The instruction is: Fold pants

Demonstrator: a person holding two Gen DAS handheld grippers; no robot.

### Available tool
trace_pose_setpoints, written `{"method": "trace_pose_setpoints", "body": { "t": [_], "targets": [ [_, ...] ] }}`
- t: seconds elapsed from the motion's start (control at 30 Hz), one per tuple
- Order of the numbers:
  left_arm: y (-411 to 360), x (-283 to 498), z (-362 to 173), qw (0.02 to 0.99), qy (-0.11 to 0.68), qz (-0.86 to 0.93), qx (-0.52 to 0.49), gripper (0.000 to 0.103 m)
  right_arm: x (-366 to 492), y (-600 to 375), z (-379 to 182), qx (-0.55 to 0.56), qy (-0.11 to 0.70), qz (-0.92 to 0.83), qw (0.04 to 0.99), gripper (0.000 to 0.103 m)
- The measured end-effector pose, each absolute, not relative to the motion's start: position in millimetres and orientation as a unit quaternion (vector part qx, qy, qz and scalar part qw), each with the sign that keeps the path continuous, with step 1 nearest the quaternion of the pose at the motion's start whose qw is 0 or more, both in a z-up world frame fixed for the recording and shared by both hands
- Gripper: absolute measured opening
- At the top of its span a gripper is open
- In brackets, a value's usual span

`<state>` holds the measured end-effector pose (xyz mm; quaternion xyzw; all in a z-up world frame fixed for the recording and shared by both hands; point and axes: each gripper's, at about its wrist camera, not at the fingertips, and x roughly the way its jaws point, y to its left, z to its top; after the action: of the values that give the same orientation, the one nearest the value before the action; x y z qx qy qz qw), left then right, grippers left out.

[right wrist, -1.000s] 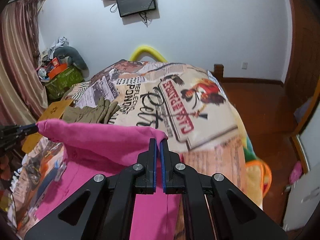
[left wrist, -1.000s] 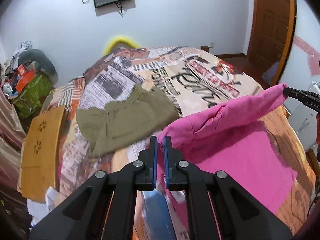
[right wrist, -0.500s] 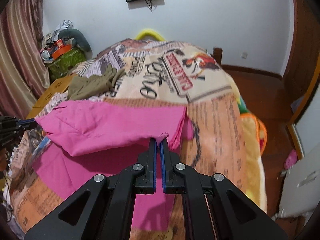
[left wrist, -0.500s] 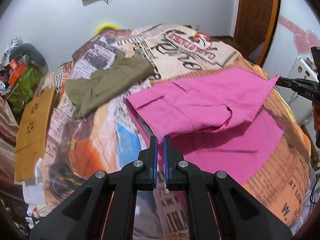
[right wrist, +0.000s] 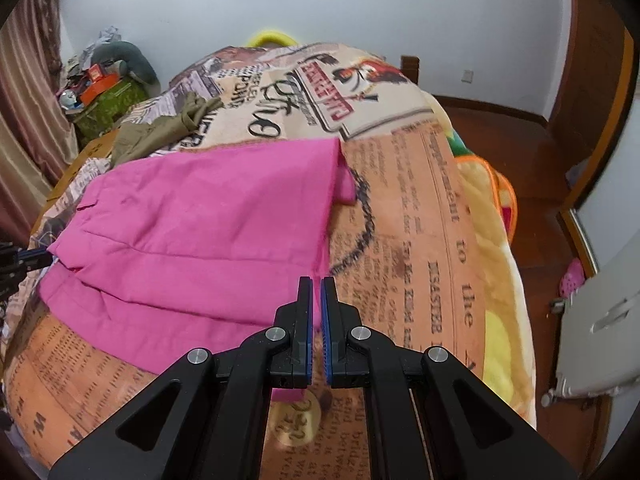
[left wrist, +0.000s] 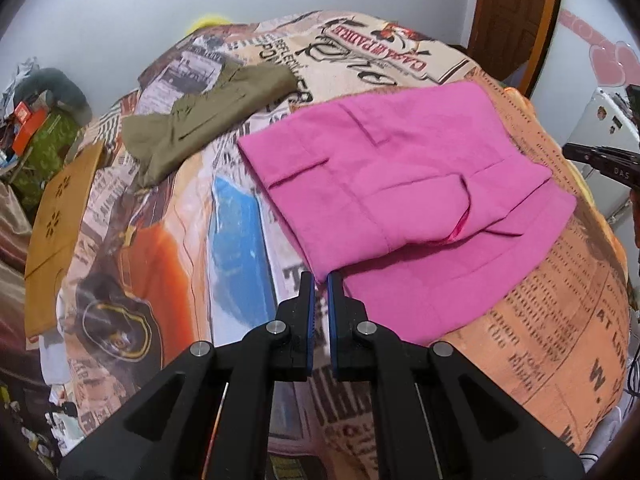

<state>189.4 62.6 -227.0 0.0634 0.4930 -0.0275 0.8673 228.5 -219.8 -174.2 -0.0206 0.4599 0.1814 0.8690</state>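
On bed (left wrist: 160, 240), left to right: olive garment (left wrist: 208, 116) far left; pink pants (left wrist: 400, 184) folded mid-bed, edges inside the bed's border. Left gripper (left wrist: 318, 280) fingers slightly apart at pants' near corner; grip unclear. Right gripper (right wrist: 312, 284) fingers slightly apart, empty, over pants' near edge.

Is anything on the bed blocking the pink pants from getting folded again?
Nothing visible does. The pink pants lie folded on the blanket right in front of both grippers. The olive shorts lie apart, farther back, not touching them.
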Motion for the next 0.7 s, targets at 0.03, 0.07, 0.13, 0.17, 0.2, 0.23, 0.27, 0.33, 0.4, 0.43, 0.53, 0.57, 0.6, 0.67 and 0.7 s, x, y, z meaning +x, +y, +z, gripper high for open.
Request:
{"method": "trace_pose_setpoints", "body": {
  "t": [0.03, 0.07, 0.13, 0.17, 0.2, 0.23, 0.27, 0.33, 0.4, 0.43, 0.53, 0.57, 0.6, 0.67, 0.7],
  "targets": [
    [63.5, 188.7, -228.1, 0.867, 0.494, -0.021, 0.068, 0.006, 226.6, -220.9, -175.6, -0.019, 0.463, 0.180, 0.868, 0.003],
    [64.4, 188.6, -228.4, 0.866, 0.494, -0.018, 0.070, 0.006, 224.6, -221.4, -176.3, -0.020, 0.464, 0.181, 0.867, 0.003],
    [68.6, 184.9, -225.6, 0.869, 0.490, -0.015, 0.065, 0.006, 218.6, -220.2, -174.8, -0.026, 0.460, 0.187, 0.868, 0.003],
    [70.7, 183.2, -223.0, 0.870, 0.489, -0.015, 0.063, 0.006, 216.5, -218.8, -173.9, -0.029, 0.458, 0.191, 0.868, 0.003],
    [72.1, 182.2, -220.5, 0.871, 0.487, -0.012, 0.063, 0.006, 214.4, -216.9, -172.7, -0.033, 0.457, 0.194, 0.867, 0.003],
    [72.9, 181.3, -217.0, 0.874, 0.483, -0.009, 0.063, 0.006, 212.6, -215.2, -171.1, -0.035, 0.456, 0.197, 0.867, 0.004],
    [73.4, 180.8, -213.9, 0.875, 0.479, -0.009, 0.064, 0.006, 210.9, -213.4, -169.8, -0.034, 0.455, 0.200, 0.867, 0.004],
    [70.6, 181.4, -204.7, 0.880, 0.470, -0.012, 0.068, 0.009, 210.6, -208.7, -167.2, -0.031, 0.455, 0.206, 0.866, 0.004],
    [63.9, 183.7, -197.9, 0.881, 0.466, -0.021, 0.077, 0.012, 210.5, -202.8, -163.9, -0.029, 0.453, 0.213, 0.866, 0.004],
    [59.4, 185.5, -195.4, 0.880, 0.467, -0.031, 0.079, 0.013, 210.0, -199.9, -162.1, -0.029, 0.450, 0.217, 0.866, 0.004],
    [43.1, 191.1, -192.3, 0.878, 0.467, -0.057, 0.085, 0.014, 206.9, -188.6, -156.8, -0.030, 0.445, 0.235, 0.864, 0.006],
    [39.0, 192.2, -192.6, 0.878, 0.467, -0.061, 0.088, 0.016, 206.3, -184.9, -155.8, -0.032, 0.444, 0.240, 0.863, 0.007],
    [31.0, 195.4, -194.0, 0.875, 0.469, -0.069, 0.095, 0.017, 204.9, -180.6, -154.5, -0.035, 0.442, 0.246, 0.862, 0.007],
    [20.4, 199.7, -197.3, 0.873, 0.471, -0.077, 0.105, 0.028, 202.9, -172.4, -152.8, -0.042, 0.440, 0.255, 0.860, 0.009],
    [12.7, 202.4, -200.3, 0.870, 0.473, -0.083, 0.114, 0.032, 201.6, -168.4, -152.1, -0.046, 0.439, 0.260, 0.859, 0.010]
  ]
}}
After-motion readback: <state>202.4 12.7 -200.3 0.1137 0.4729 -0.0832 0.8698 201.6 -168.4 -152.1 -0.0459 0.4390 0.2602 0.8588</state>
